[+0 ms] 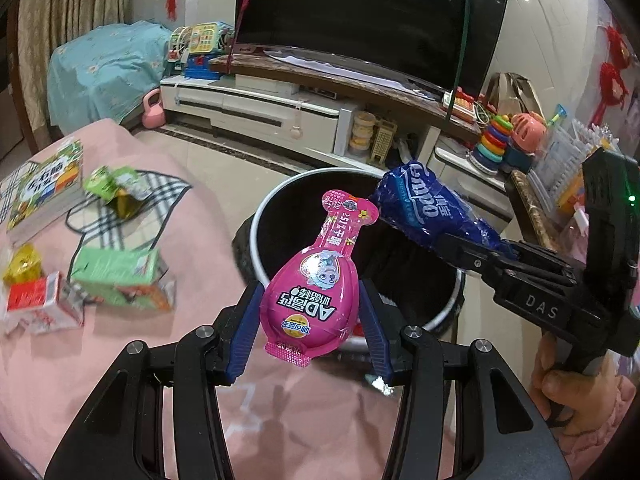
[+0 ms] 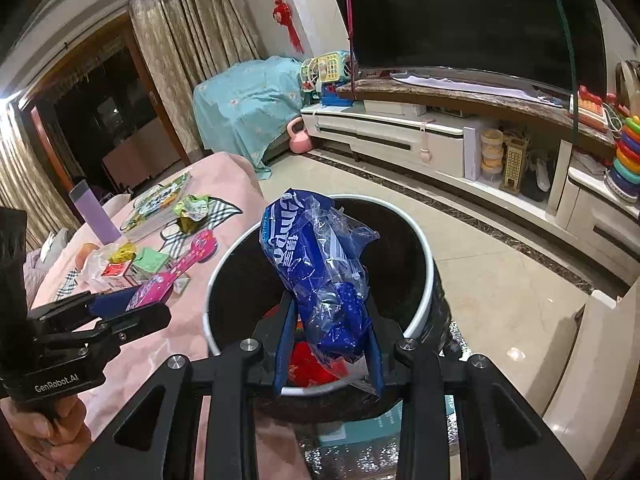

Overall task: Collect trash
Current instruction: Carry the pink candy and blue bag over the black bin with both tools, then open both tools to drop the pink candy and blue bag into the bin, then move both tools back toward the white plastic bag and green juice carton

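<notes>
In my right gripper (image 2: 328,344) the fingers hold a blue plastic bag (image 2: 320,276) directly above the open bin (image 2: 430,276), which already has something red at the bottom. In my left gripper (image 1: 308,328) the fingers pinch a pink wrapper (image 1: 312,280) at the near left rim of the bin, not fully over the opening. I judge this is the dropping step. Next I should open the right fingers, then bring the left farther over the bin. More cartons (image 1: 116,280) wait on the pink bench (image 1: 192,240).
</notes>
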The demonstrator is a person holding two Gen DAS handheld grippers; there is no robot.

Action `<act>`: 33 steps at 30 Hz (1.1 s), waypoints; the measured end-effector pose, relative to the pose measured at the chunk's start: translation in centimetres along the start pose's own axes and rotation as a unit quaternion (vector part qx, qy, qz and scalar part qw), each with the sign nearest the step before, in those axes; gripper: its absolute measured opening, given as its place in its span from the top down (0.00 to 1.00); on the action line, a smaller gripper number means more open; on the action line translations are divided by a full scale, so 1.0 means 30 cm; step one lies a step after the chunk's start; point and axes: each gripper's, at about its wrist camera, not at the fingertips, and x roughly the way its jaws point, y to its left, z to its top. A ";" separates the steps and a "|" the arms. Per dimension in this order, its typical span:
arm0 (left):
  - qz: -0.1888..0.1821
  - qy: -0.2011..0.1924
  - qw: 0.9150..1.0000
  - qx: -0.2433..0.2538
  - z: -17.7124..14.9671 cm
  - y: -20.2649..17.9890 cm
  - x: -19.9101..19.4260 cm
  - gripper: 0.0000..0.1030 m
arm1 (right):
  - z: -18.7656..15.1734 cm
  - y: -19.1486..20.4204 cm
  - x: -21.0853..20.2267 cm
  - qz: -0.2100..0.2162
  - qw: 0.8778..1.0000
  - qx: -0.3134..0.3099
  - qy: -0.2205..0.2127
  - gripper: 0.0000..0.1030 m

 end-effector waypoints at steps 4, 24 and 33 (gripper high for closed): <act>0.000 0.008 1.000 0.001 0.028 -0.009 0.050 0.54 | 0.024 -0.029 0.012 -0.001 1.000 0.003 0.003 0.69; -0.005 0.038 0.999 0.003 0.046 -0.024 0.134 0.43 | 0.076 -0.072 0.090 0.007 0.999 -0.005 0.034 0.52; 0.001 0.019 1.000 -0.018 -0.004 0.021 0.052 0.31 | 0.060 -0.074 0.051 0.012 1.000 0.011 0.022 0.45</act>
